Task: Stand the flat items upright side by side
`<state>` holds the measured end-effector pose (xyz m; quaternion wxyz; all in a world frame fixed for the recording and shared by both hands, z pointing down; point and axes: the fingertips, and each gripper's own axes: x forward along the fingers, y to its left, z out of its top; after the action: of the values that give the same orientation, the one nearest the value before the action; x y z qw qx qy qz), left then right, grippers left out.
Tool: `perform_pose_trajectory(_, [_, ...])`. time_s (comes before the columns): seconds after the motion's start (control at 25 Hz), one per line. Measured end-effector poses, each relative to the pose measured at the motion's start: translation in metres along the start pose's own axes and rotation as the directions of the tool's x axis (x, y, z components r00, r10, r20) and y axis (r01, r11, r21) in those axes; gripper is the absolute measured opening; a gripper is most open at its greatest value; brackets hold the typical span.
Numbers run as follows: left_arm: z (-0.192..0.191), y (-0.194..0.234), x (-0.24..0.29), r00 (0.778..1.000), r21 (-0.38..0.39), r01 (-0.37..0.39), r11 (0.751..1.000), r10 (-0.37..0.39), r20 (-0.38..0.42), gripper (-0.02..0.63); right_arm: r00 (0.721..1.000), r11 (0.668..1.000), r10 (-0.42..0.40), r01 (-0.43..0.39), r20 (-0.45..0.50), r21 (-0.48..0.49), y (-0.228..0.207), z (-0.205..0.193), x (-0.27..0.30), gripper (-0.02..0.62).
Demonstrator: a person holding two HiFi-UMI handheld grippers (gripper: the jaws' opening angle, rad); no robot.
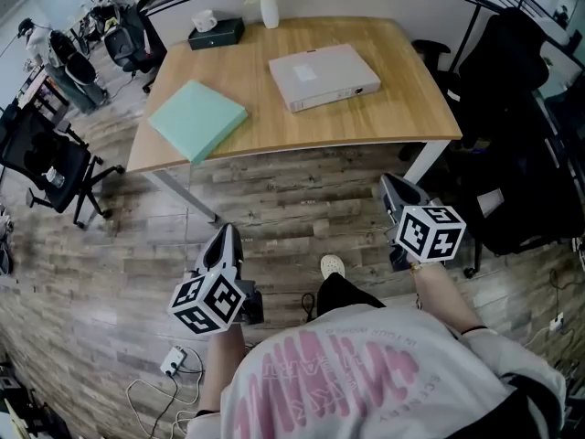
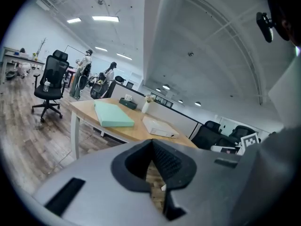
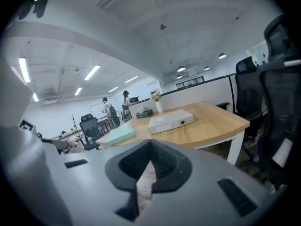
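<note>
Two flat items lie on the wooden table [image 1: 402, 108]. A mint-green box [image 1: 196, 119] rests at the table's front left corner, and a pale grey box [image 1: 324, 75] lies flat near the middle. Both grippers hang over the floor, short of the table's front edge. My left gripper [image 1: 228, 231] is shut and holds nothing. My right gripper [image 1: 387, 184] is also shut and empty. In the left gripper view the green box [image 2: 113, 114] and grey box [image 2: 160, 126] show beyond the shut left gripper [image 2: 151, 144]. The right gripper view shows the same green box [image 3: 121, 134] and grey box [image 3: 171, 120] past the right gripper [image 3: 150, 144].
A dark tissue box [image 1: 216, 33] and a white vase of flowers [image 1: 268, 7] stand at the table's back edge. Black office chairs stand at the left [image 1: 46, 163] and right [image 1: 512, 108]. A power strip with cables [image 1: 174, 362] lies on the wood floor.
</note>
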<state>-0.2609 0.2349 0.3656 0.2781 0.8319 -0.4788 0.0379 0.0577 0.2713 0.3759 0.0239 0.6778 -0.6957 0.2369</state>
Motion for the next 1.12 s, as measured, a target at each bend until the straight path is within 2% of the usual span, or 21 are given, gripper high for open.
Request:
perform_pose_trajectory(0.12, [0.022,-0.001,0.041,1.0,0.007,-0.01,1.0,0.01,0.011,0.002,0.999,1.0,0.03,-0.03,0.012,0.001,-0.013,0.027,0.035,0.0])
perform_pose_trajectory(0.36, [0.085,-0.014,0.12,0.996,0.029,0.003,1.0,-0.005,0.086,0.002,0.999,0.989,0.046,-0.044,0.004,-0.144,-0.044,0.093,0.104,0.0])
perform_pose_trajectory(0.56, [0.12,-0.022,0.204,0.991,0.012,0.015,1.0,-0.016,0.13,0.002,0.999,0.99,0.038,-0.038,-0.003,-0.137,-0.087,0.131,0.176,-0.002])
perform_pose_trajectory(0.68, [0.136,-0.026,0.237,0.99,0.029,0.026,0.999,-0.029,0.136,0.002,1.0,0.993,0.018,-0.02,-0.019,-0.118,-0.103,0.134,0.202,-0.001])
perform_pose_trajectory(0.88, [0.156,-0.03,0.291,0.992,0.079,0.078,0.994,-0.085,0.094,0.002,0.996,1.0,0.004,-0.004,-0.092,-0.008,-0.122,0.112,0.232,-0.001])
perform_pose_trajectory(1.0, [0.175,-0.031,0.326,0.987,0.12,0.137,0.983,-0.146,0.063,0.002,0.994,0.998,-0.009,0.015,-0.11,0.055,-0.126,0.107,0.252,-0.002])
perform_pose_trajectory(1.12, [0.198,-0.028,0.366,0.978,0.17,0.201,0.965,-0.209,0.03,0.002,0.992,0.995,-0.049,0.058,-0.118,0.078,-0.132,0.107,0.271,0.0])
